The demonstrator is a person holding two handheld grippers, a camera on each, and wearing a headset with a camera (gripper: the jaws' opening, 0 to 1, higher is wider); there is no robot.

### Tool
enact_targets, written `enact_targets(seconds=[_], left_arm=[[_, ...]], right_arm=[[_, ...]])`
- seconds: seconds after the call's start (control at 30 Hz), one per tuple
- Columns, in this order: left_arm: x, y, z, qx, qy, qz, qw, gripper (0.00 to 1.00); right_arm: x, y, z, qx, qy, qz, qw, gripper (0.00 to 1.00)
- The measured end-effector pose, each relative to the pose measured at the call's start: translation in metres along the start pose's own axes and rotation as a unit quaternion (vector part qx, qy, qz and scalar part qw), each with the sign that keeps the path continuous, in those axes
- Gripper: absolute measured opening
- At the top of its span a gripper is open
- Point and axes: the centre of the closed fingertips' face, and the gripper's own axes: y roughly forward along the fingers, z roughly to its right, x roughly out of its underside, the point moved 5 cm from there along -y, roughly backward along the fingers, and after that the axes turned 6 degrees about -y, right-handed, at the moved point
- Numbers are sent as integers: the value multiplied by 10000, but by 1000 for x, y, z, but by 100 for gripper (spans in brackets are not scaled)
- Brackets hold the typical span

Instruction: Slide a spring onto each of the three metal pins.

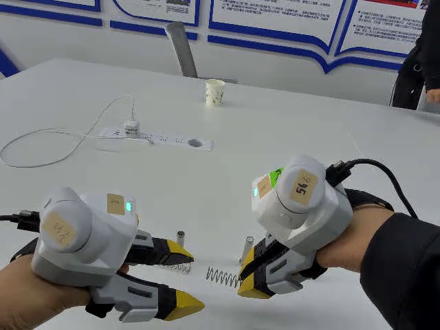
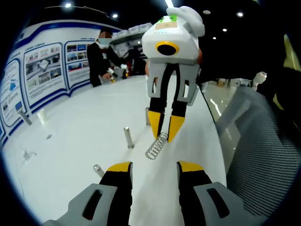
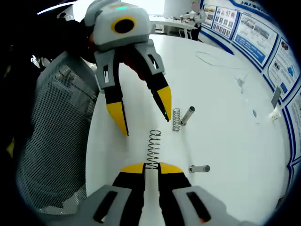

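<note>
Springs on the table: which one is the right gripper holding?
The spring pinched at its near end between the fingers of the right gripper. The other spring lies loose beside a metal pin.

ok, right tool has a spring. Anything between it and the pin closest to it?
Nothing visible. The right tool grips the spring, and bare table lies between it and the nearest pin. Toward the farther pin, a loose spring lies alongside, with the open left tool close by.
</note>
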Motion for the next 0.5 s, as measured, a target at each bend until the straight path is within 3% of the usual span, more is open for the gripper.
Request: enact_targets(seconds=[0.5], left_arm=[[-3, 5, 7, 91, 147, 62, 9998, 31]], right_arm=[[-10, -1, -7, -110, -306, 76, 9994, 11]])
